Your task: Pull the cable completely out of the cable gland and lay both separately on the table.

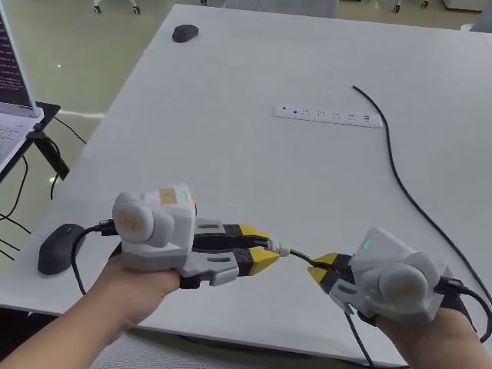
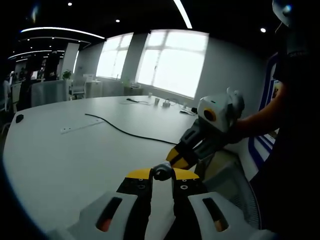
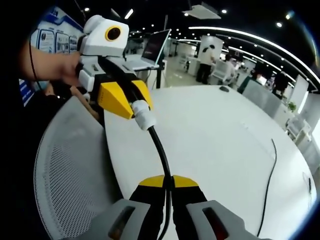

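Note:
A small white cable gland (image 1: 281,250) is pinched between the yellow tips of my left gripper (image 1: 270,252), which is shut on it just above the table's near edge. A black cable (image 1: 300,257) runs out of the gland to my right gripper (image 1: 317,269), which is shut on it a short way off. In the left gripper view the gland (image 2: 162,171) sits between the shut jaws of the left gripper (image 2: 162,176). In the right gripper view the right gripper (image 3: 169,184) clamps the cable (image 3: 160,147), which leads up into the gland (image 3: 142,114).
On the white table (image 1: 254,169) lie a white power strip (image 1: 327,115) and its long black cord (image 1: 400,177). A black mouse (image 1: 184,32) sits at the far edge, another mouse (image 1: 58,247) near left. A laptop (image 1: 11,84) stands off to the left.

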